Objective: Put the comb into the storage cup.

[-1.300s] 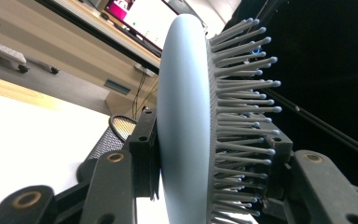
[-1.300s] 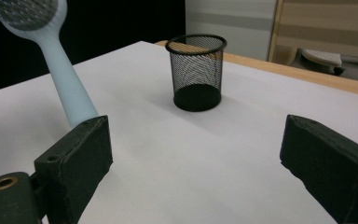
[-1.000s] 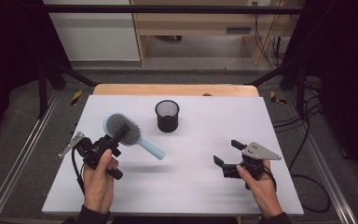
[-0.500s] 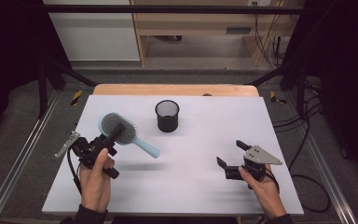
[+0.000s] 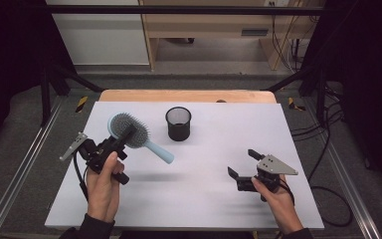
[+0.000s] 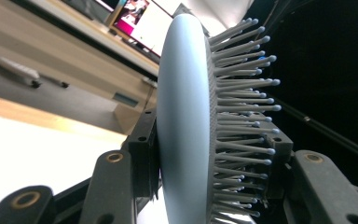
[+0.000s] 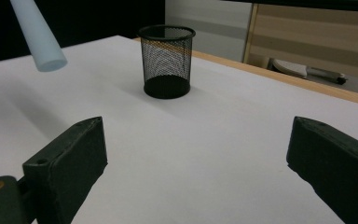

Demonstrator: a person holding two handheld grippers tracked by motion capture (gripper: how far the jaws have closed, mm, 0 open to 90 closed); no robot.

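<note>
A pale blue hairbrush (image 5: pixel 135 135) with grey bristles hangs in the air over the left of the white table (image 5: pixel 204 194). My left gripper (image 5: pixel 125 134) is shut on its round head, and the handle points right and toward the person. In the left gripper view the brush head (image 6: pixel 186 126) stands edge-on between the jaws, bristles to the right. A black mesh cup (image 5: pixel 178 123) stands upright at the table's middle back; it also stands ahead in the right gripper view (image 7: pixel 166 60). My right gripper (image 5: pixel 242 164) is open and empty, low over the right front of the table.
The brush handle's tip (image 7: pixel 38 35) hangs at the top left of the right gripper view. A wooden strip (image 5: pixel 186 95) borders the table's far edge. Metal rails (image 5: pixel 25 164) run along both sides, and cables (image 5: pixel 323 129) lie on the floor to the right.
My left gripper has lifted the hairbrush and drawn it left, away from the cup. The right gripper has drifted slightly toward the person and stayed open.
</note>
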